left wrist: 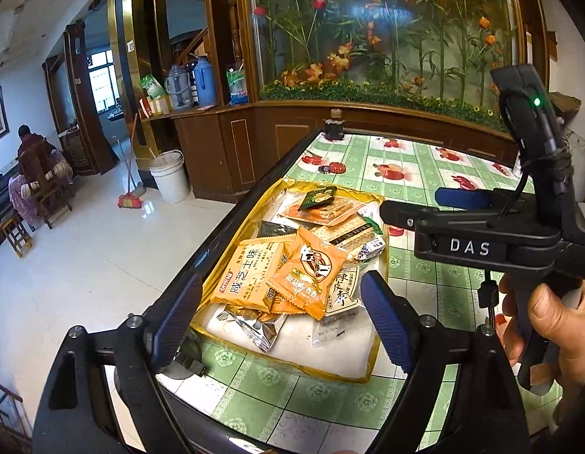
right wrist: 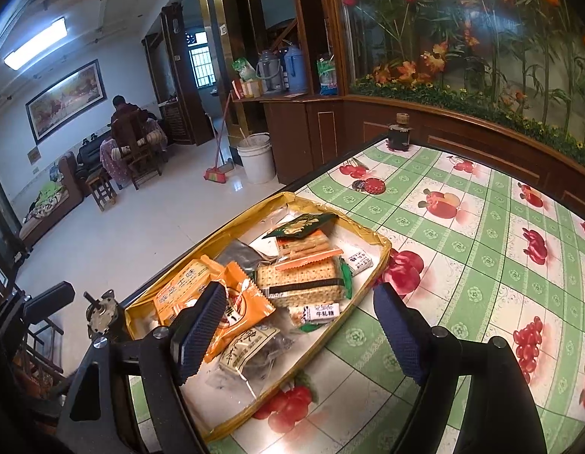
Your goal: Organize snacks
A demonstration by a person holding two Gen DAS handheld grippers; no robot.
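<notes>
Both our claws hang spread and hold nothing: the left gripper above the near end of the gold-rimmed tray, the right gripper over its near right edge. All the snack packets we can see lie heaped inside that tray, the orange packet on top just ahead of our left fingers. Since the wrappers overlap and look slick, we judge a pinch could slip, or drag neighbouring packets over the low rim.

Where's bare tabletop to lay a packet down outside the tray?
Free: the tablecloth right of the yellow tray, and the strip between the tray and the red bottle cap. Crowded: the tray's middle and near end, with snack packets overlapping.
</notes>
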